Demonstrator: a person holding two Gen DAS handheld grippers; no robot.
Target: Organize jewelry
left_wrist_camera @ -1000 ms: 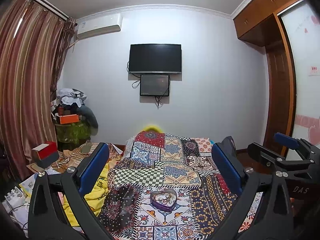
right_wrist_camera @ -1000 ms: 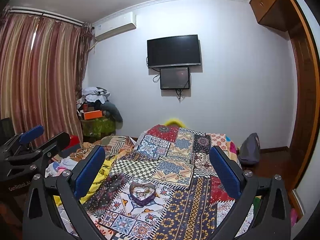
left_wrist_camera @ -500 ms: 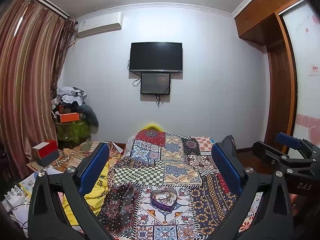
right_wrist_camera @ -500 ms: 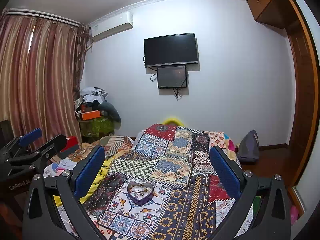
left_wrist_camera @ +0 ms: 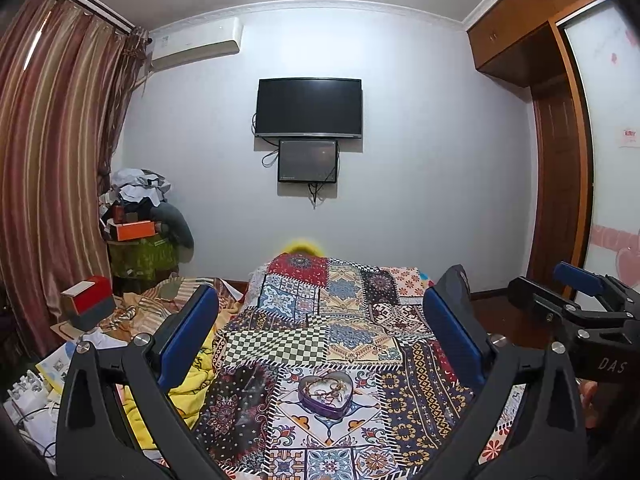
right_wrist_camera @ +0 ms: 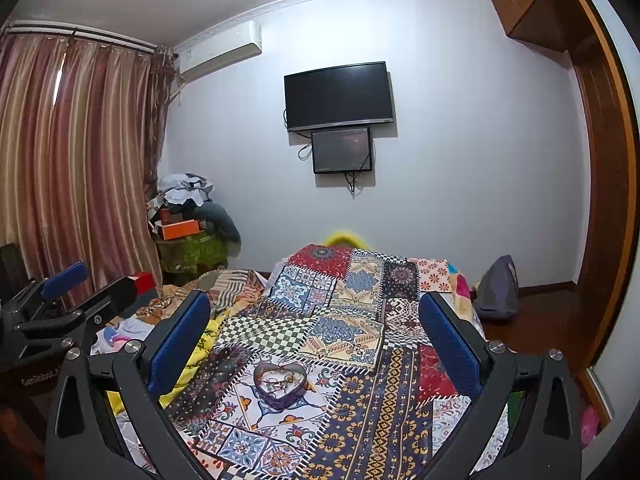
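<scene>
A purple heart-shaped box [left_wrist_camera: 325,395] with tangled jewelry inside sits open on a patchwork bedspread [left_wrist_camera: 340,320]; it also shows in the right wrist view [right_wrist_camera: 280,384]. My left gripper [left_wrist_camera: 320,328] is open and empty, held above and short of the box. My right gripper [right_wrist_camera: 314,332] is open and empty, also above the bed with the box between its fingers in view. The right gripper shows at the right edge of the left wrist view [left_wrist_camera: 576,300], and the left gripper at the left edge of the right wrist view [right_wrist_camera: 60,304].
A yellow blanket [left_wrist_camera: 192,376] and loose clothes lie left of the bed. A cluttered stand with an orange box [left_wrist_camera: 134,230] stands by the curtains [left_wrist_camera: 52,180]. A TV [left_wrist_camera: 309,107] hangs on the far wall. A dark bag [right_wrist_camera: 496,288] sits on the floor at right.
Both grippers shifted slightly; the heart box sits a little lower and closer in both views. Both stay open.
</scene>
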